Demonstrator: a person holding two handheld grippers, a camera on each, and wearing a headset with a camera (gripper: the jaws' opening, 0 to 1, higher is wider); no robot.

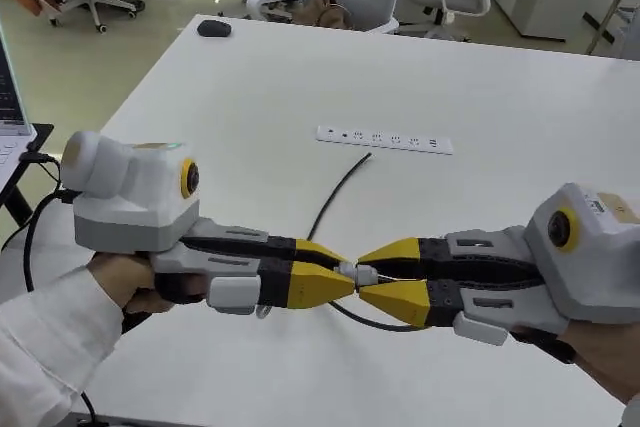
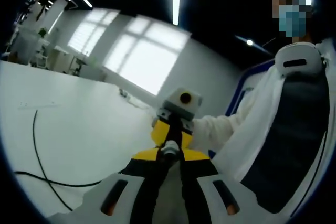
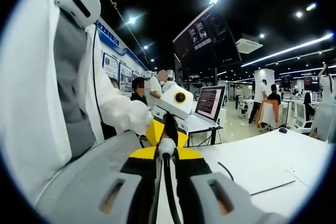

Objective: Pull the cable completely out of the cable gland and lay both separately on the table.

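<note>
Left gripper (image 1: 348, 275) jaws are pinched on the cable gland (image 1: 360, 272) and right gripper (image 1: 366, 278) jaws on the black cable (image 1: 335, 195), over the near table (image 1: 480, 97).

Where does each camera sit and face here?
Head view: on the person's head, looking down at the table, where left gripper and right gripper meet at the cable gland; a hand and sleeve show.
Left gripper view: rides the left gripper, looks along its jaws at the right gripper; the person's coat at right.
Right gripper view: rides the right gripper, faces the left gripper, cable between its jaws.
Shared: both gripper views see the gland, from opposite ends.
</note>
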